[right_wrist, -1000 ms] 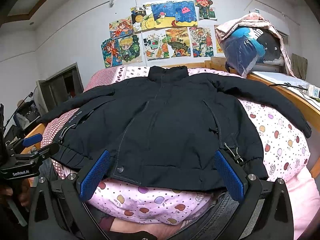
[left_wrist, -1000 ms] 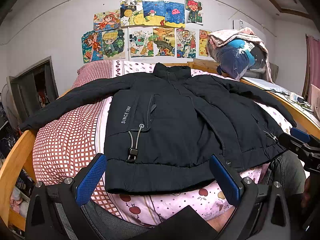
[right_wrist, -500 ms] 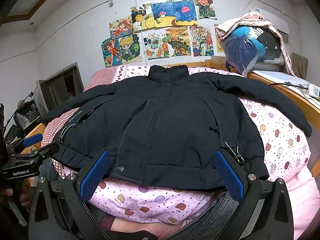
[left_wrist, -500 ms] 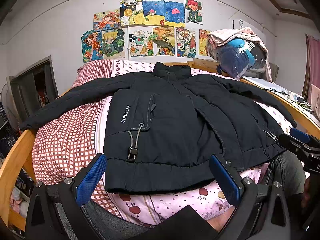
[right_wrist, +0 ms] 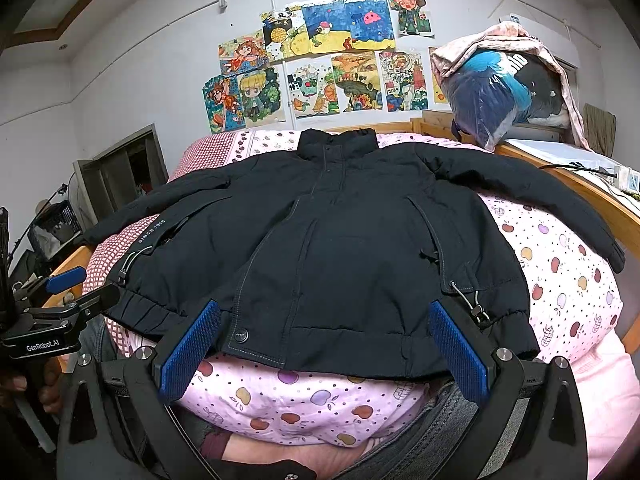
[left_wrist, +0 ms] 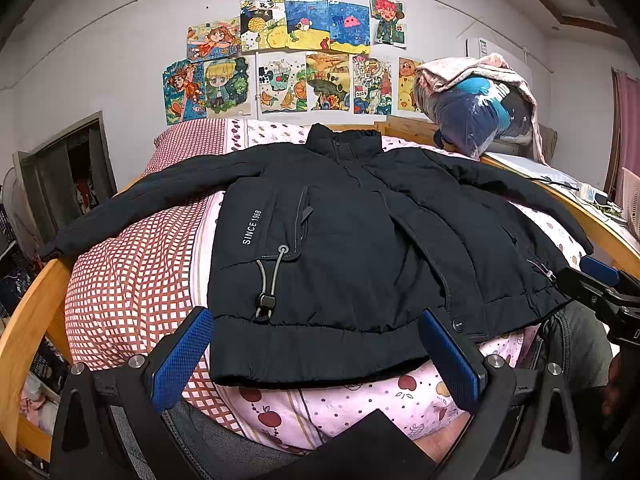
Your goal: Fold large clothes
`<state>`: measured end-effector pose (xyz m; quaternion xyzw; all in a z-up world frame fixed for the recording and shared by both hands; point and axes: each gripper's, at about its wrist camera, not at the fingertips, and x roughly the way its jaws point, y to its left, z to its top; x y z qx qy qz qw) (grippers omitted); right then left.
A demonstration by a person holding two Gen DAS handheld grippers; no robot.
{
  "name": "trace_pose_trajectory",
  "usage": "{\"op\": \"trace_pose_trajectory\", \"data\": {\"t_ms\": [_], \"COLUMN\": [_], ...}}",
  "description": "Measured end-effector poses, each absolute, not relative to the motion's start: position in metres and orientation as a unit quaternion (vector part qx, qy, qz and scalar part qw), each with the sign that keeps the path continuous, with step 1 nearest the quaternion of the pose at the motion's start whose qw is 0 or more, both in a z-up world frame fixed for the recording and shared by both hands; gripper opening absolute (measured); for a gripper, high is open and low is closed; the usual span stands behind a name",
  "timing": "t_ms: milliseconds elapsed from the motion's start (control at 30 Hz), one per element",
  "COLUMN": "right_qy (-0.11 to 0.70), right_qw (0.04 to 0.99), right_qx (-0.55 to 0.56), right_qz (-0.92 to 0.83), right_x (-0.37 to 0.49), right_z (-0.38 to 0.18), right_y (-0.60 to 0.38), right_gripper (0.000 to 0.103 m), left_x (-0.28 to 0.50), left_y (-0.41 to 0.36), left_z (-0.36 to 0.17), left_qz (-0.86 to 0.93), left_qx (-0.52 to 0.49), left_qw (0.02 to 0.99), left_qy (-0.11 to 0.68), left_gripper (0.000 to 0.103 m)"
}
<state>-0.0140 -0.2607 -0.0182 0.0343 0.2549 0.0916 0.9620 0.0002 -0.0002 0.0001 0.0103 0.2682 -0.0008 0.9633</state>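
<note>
A black jacket (left_wrist: pixel 340 248) lies flat, front up, on the bed, collar toward the far wall and both sleeves spread out; it also shows in the right wrist view (right_wrist: pixel 352 240). My left gripper (left_wrist: pixel 316 344) is open and empty, hovering just before the hem's left half. My right gripper (right_wrist: pixel 324 340) is open and empty, just before the hem's right half. Each gripper shows at the edge of the other's view: the right one (left_wrist: pixel 600 284) and the left one (right_wrist: pixel 64 296).
The bed has a pink fruit-print quilt (right_wrist: pixel 560 272) and a red checked cover (left_wrist: pixel 132 272), with a wooden frame (left_wrist: pixel 24 320). A pile of bagged clothes (right_wrist: pixel 504 88) sits at the far right. Drawings (left_wrist: pixel 288 56) hang on the wall. An open cabinet (left_wrist: pixel 64 176) stands left.
</note>
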Motion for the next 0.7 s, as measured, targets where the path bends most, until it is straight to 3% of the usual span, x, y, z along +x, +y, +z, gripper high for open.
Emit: {"op": "trace_pose_trajectory", "data": {"t_ms": [700], "right_qy": [0.258], "right_qw": [0.961], "right_qx": [0.035], "right_qz": [0.092], "right_x": [-0.0202], "right_z": [-0.0235], "right_y": [-0.2568], "right_gripper": [0.102], "left_x": [0.0002], "left_y": [-0.0019], "left_z": [-0.0092], "left_qz": [0.000], "left_qx": [0.010], "left_qw": [0.962], "left_qy": [0.272], "left_gripper": [0.103]}}
